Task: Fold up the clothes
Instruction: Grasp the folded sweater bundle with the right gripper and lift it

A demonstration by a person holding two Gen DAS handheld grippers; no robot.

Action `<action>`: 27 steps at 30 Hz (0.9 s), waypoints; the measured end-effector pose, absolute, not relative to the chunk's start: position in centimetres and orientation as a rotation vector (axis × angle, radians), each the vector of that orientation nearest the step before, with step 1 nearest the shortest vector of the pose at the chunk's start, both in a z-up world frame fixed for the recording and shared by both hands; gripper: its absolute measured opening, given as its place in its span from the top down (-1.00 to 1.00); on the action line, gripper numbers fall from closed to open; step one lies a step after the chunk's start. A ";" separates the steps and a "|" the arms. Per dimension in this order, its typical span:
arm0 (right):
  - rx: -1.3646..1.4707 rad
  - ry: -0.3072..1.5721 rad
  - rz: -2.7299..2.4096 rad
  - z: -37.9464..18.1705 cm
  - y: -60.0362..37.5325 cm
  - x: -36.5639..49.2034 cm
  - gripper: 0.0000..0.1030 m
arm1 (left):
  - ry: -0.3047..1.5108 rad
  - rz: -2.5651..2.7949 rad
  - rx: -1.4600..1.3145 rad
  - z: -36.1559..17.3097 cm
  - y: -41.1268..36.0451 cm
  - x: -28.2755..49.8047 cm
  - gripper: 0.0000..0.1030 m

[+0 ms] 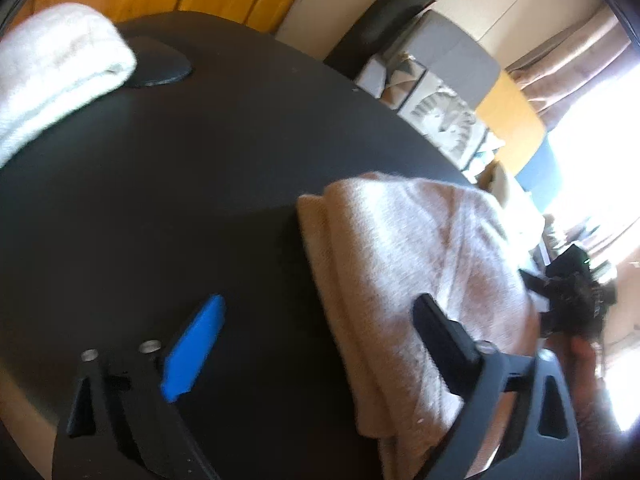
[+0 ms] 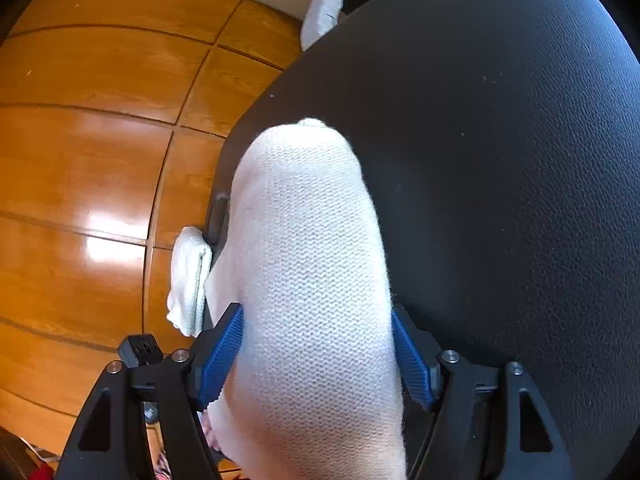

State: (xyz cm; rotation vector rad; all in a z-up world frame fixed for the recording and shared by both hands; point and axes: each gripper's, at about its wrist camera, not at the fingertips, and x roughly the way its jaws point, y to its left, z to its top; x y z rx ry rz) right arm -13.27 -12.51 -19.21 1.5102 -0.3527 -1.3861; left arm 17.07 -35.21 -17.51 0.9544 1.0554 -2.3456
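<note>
In the left wrist view a folded beige knit garment (image 1: 420, 264) lies on the black round table (image 1: 180, 184). My left gripper (image 1: 320, 300) stands wide open above it. Its blue-padded finger (image 1: 192, 352) hangs over bare table and its black finger (image 1: 440, 332) over the beige cloth. A folded white knit garment (image 1: 52, 68) rests at the far left edge. In the right wrist view a white knit garment (image 2: 308, 240) lies near the table's edge, running between the blue pads (image 2: 224, 356) of my right gripper (image 2: 316, 310). The jaws stand wide and the cloth looks unpinched.
A wooden floor (image 2: 88, 140) lies beyond the table's edge (image 2: 248, 112). A smaller white cloth (image 2: 188, 280) hangs off that edge by the right gripper. A grey sofa with cushions (image 1: 440, 80) stands past the table, and a dark blurred object (image 1: 572, 296) sits at the right.
</note>
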 end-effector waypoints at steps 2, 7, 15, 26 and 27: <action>1.483 -0.336 -1.393 -19.1 -12.5 -12.9 -0.41 | 1.028 -2.368 0.970 -17.5 -35.3 16.4 -1.00; 1.459 -0.311 -1.393 -19.0 -12.5 -12.4 -0.41 | 0.803 -2.428 1.024 -17.7 -34.4 14.3 -1.00; 1.500 -0.303 -1.383 -19.0 -13.3 -12.8 -0.48 | 0.768 -2.480 0.975 -18.1 -34.3 14.2 -1.00; 1.406 -0.220 -1.457 -18.7 -14.3 -10.8 -0.20 | 1.028 -2.557 0.921 -18.5 -35.9 14.8 0.16; 1.422 -0.236 -1.454 -18.8 -14.3 -10.8 -0.15 | 1.076 -2.562 0.924 -18.7 -36.0 14.9 0.30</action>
